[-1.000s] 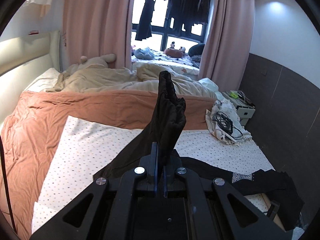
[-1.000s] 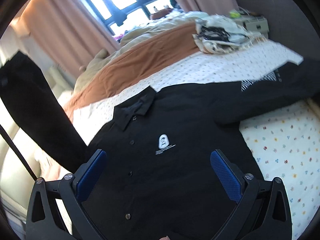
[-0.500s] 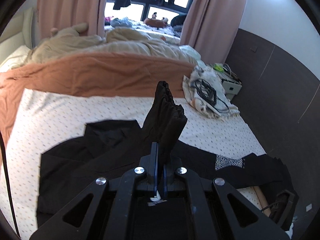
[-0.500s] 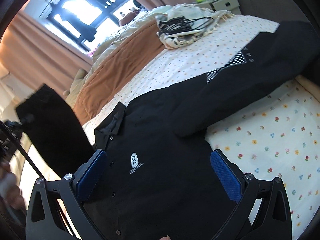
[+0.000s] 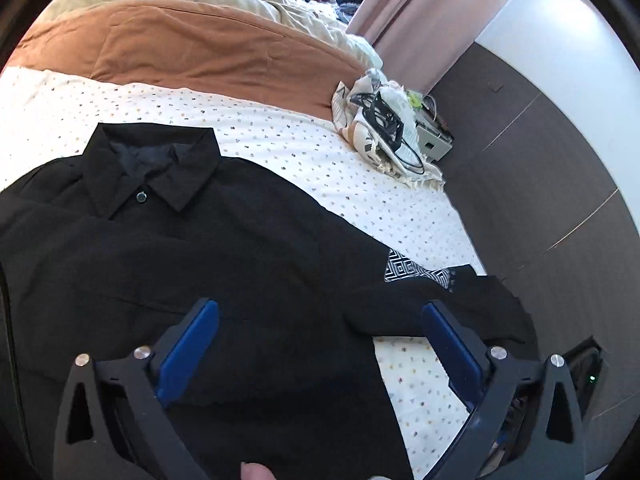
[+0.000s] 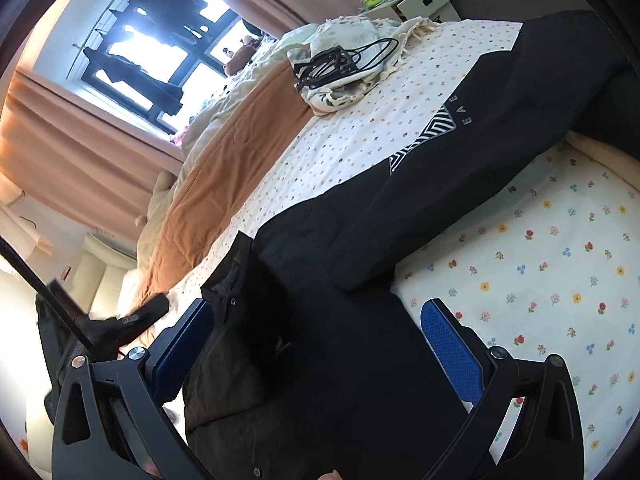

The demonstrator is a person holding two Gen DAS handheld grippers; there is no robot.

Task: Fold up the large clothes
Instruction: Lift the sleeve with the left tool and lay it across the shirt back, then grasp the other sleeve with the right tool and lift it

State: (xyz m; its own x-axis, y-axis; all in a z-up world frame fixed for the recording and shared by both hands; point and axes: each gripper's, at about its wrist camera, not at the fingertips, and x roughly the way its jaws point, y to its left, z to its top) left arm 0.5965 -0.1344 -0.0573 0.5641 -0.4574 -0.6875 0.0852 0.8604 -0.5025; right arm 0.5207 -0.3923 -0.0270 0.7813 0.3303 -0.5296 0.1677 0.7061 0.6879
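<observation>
A black button-up shirt lies front up on the flower-print sheet, collar toward the brown blanket. One sleeve lies folded across the chest. The other sleeve, with a white patterned patch, stretches out toward the bed's edge. My left gripper is open and empty just above the shirt's body. My right gripper is open and empty above the shirt's body near the outstretched sleeve. The shirt also shows in the right wrist view.
A brown blanket and beige bedding cover the far half of the bed. A pale cloth bag with black cables lies near the bed's edge. A small bedside table stands by the dark wall. Curtains frame a window.
My left gripper held a bunched black sleeve raised above the bed; it has lowered it over the shirt, opened and let go. My right gripper has shifted toward the outstretched sleeve.
</observation>
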